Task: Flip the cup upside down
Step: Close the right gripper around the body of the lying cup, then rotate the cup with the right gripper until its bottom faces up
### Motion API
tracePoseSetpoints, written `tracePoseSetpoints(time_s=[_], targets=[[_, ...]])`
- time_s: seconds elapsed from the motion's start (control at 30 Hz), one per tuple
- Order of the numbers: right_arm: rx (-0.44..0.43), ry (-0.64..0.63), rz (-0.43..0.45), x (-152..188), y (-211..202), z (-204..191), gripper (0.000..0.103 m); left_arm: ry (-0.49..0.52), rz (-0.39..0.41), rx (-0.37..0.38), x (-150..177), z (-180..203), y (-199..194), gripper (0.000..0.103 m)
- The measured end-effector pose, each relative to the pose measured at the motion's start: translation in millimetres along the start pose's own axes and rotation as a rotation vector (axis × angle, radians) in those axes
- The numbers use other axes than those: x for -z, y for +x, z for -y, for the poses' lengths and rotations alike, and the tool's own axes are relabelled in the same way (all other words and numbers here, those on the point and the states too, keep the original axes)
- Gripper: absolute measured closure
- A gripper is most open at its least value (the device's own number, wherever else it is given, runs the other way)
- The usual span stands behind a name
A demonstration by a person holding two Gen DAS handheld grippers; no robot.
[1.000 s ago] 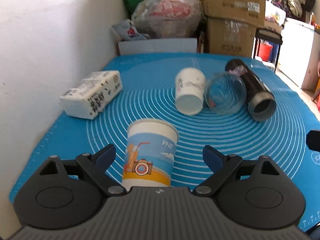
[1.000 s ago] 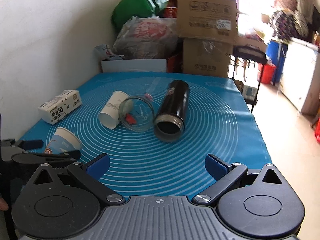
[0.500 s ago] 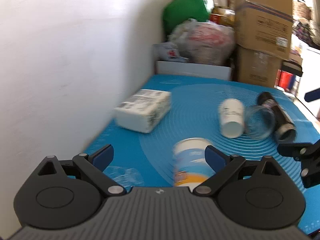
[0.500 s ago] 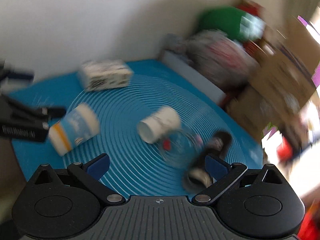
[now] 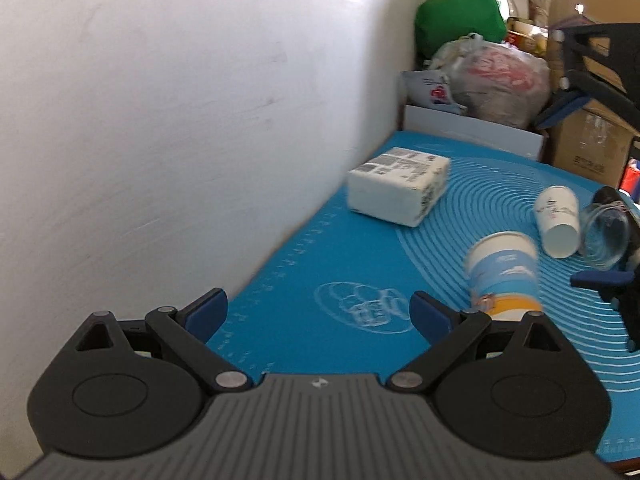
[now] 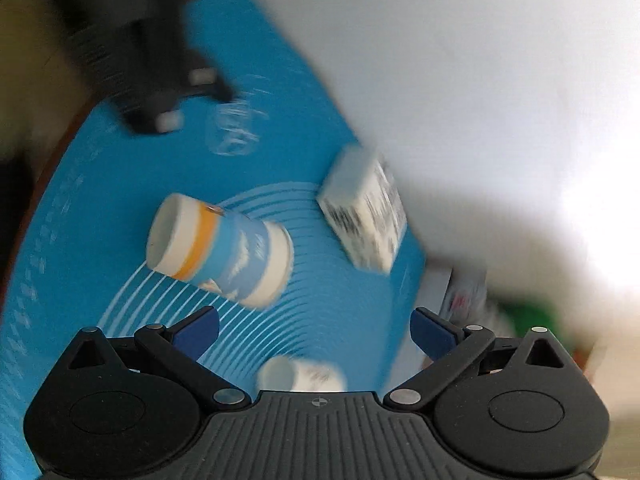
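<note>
Left gripper (image 5: 318, 312): jaws spread, empty, held over the near left of the blue mat (image 5: 328, 256); right gripper (image 6: 314, 330): jaws spread, empty, view blurred. The printed cup (image 5: 502, 276) stands on the mat, wide end up, to the right of the left gripper and apart from both grippers. A white packet (image 5: 396, 184) lies farther back by the wall; a white cup (image 5: 558, 220) and a clear glass (image 5: 604, 232) lie on their sides at far right.

A white packet (image 5: 398, 185) lies on the blue mat (image 5: 320, 264) beside the wall (image 5: 180, 120)
</note>
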State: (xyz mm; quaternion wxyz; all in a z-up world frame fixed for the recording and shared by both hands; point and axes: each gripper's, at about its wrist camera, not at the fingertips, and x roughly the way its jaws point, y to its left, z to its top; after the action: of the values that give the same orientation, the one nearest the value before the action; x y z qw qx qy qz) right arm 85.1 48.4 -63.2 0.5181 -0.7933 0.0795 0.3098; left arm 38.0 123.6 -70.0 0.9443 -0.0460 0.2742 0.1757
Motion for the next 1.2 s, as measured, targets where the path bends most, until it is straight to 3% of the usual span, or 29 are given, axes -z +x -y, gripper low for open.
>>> tracePoseSetpoints(time_s=[0.13,0.4,0.57,0.67,0.8,1.07,1.2], targets=[[0.040,-0.340,0.030,-19,4,-29,0.000,-0.025,-0.032,-0.009,9,-11,6,0.006],[0.048,-0.693,0.053,-33,22,-67,0.000,-0.027,-0.053,-0.003,18,-20,9,0.006],[0.018,-0.760,0.039,-35,30,-79,0.005,-0.032,-0.063,-0.001,19,-21,15,0.006],[0.006,-0.773,0.040,-36,35,-80,0.016,-0.036,-0.071,0.002,19,-21,17,0.006],[0.009,-0.780,0.067,-42,40,-74,0.021,-0.038,-0.076,-0.003,20,-22,20,0.006],[0.039,-0.763,0.091,-51,42,-67,0.045,-0.040,-0.075,-0.003,19,-22,21,0.006],[0.038,-0.737,0.083,-56,42,-66,0.047,-0.046,-0.072,-0.007,18,-24,20,0.006]])
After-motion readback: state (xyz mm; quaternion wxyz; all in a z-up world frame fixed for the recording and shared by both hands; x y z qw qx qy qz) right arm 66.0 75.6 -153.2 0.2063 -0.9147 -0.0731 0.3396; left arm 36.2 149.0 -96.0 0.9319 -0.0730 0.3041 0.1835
